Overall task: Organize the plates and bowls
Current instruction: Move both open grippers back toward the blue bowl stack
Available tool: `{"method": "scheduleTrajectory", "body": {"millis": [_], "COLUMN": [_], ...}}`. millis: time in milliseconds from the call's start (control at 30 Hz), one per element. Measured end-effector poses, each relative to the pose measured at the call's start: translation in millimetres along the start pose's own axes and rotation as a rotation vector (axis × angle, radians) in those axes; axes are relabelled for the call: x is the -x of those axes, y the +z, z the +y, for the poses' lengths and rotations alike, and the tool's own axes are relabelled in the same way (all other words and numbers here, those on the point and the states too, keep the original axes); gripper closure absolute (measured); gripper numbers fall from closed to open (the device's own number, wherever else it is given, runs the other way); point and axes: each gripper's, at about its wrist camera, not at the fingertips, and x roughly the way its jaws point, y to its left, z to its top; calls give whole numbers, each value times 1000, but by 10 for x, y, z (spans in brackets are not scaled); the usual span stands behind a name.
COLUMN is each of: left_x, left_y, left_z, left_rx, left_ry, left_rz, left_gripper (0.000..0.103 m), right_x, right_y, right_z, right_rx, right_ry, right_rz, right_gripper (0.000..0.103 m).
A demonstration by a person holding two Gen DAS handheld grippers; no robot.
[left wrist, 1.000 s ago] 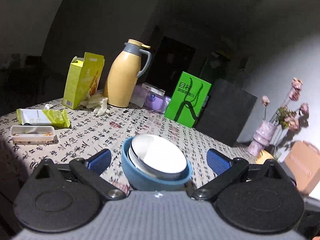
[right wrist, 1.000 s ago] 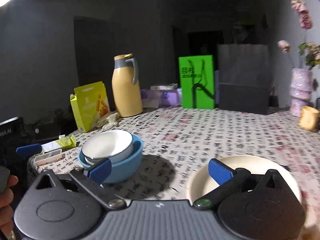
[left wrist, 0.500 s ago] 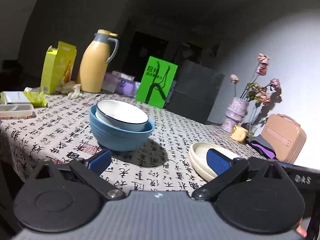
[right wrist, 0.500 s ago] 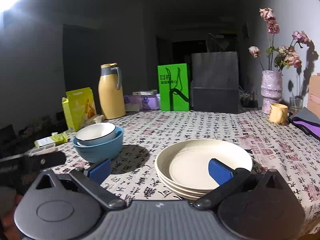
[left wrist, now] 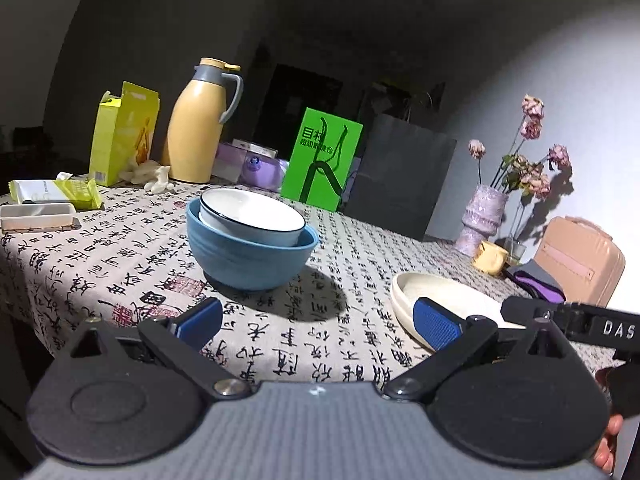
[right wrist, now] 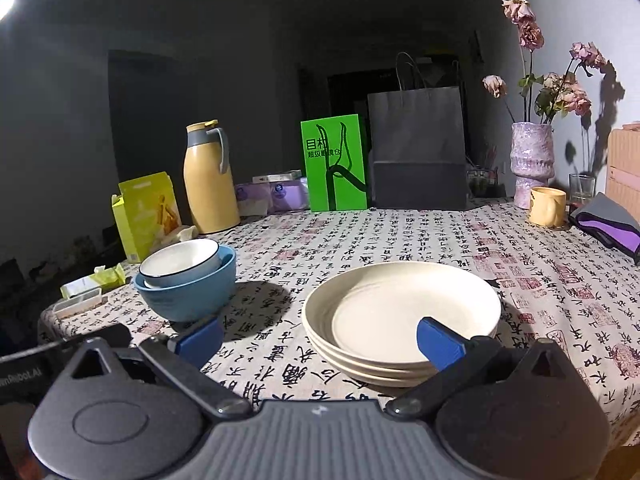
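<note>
The white bowl (right wrist: pixel 182 262) is nested in the blue bowl (right wrist: pixel 188 292) and the plates (right wrist: pixel 400 316) are stacked ahead of both grippers' spread, empty fingers (right wrist: pixel 200 338), so little seems left.

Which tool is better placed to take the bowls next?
Left, probably. The left tool is open and faces the bowls directly; the right tool, also open, faces the plates.

A green box (right wrist: pixel 334 163) at the table's far edge carried large Chinese characters, the first reading "目"; the tablecloth (right wrist: pixel 420 240) bore printed calligraphy; "DAS" showed on a black bar (left wrist: pixel 592 322), and part of "Robot.AI" on a device (right wrist: pixel 24 374)
</note>
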Motion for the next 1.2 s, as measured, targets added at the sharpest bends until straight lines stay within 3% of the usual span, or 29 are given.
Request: {"method": "scheduleTrajectory", "body": {"millis": [333,900,1200], "left_x": [-67,-199,-374], "left_y": [10,398,525], "left_z": [92,368,551], "left_rx": [31,49,78], "left_ry": [2,107,135], "left_rz": [17,12,39], "left_gripper": [0,0,0], "right_x": [-93,-539,-914], "right_y": [11,405,497], "right_z": [-41,177,313], "right_rx": [-18,57,67], "right_ry": [38,105,151], "right_rz": [38,71,153], "right_gripper": [0,0,0]}}
